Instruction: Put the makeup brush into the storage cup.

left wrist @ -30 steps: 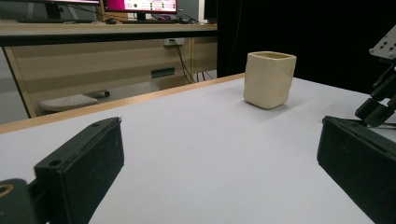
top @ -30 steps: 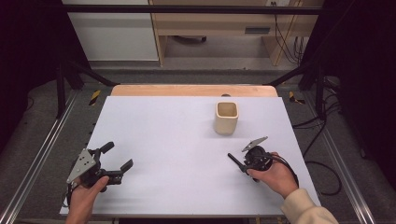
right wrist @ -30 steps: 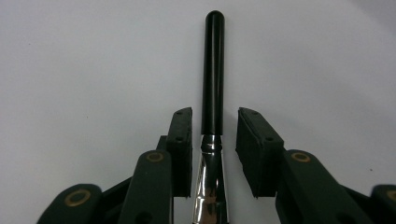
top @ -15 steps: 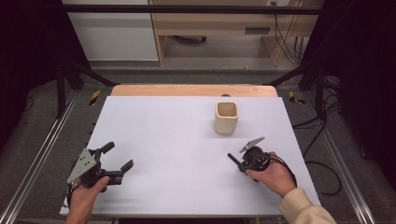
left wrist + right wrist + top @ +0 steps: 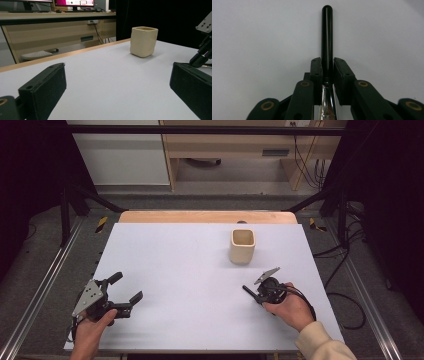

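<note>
Over at the left edge of the white table (image 5: 200,270), the left gripper (image 5: 126,288) is resting in the person's left hand (image 5: 90,332), its two black jaws standing wide apart with nothing between them. Further right, toward the far side, a cream square-mouthed cup (image 5: 243,246) is standing upright and well apart from both grippers. Near the right edge, the right gripper (image 5: 254,293) is lying low in the person's right hand (image 5: 290,307); its jaws have just been closing and are now pressing on a slim black rod (image 5: 327,40). That rod is looking glossy and round-tipped, running straight out past the pads just above the table surface, while its rear part between the jaw arms is showing a clear, shiny section.
</note>
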The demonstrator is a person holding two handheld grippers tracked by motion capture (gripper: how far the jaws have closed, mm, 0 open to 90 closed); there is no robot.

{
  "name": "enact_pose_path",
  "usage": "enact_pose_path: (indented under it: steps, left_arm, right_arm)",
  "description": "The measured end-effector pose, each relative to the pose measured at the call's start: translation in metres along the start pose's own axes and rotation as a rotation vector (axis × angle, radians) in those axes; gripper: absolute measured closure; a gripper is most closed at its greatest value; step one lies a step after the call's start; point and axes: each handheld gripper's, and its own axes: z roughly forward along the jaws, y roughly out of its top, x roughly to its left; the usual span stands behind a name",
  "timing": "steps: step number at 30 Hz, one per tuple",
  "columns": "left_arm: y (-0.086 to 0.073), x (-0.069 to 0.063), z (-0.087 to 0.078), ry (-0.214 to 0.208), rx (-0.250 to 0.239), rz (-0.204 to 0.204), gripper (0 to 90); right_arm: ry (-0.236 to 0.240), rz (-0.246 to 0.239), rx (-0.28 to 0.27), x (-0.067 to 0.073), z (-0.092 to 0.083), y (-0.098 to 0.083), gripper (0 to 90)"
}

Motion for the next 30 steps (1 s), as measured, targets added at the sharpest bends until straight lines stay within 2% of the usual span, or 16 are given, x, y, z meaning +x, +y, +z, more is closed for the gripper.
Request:
enact_pose_path:
  steps: [30]
  left_arm:
    - [0.0002, -0.0012, 0.0006, -0.001, 0.006, 0.008, 0.2]
  right_arm:
    - [0.019, -0.029, -0.016, 0.0012, -0.0083, 0.0072, 79.4]
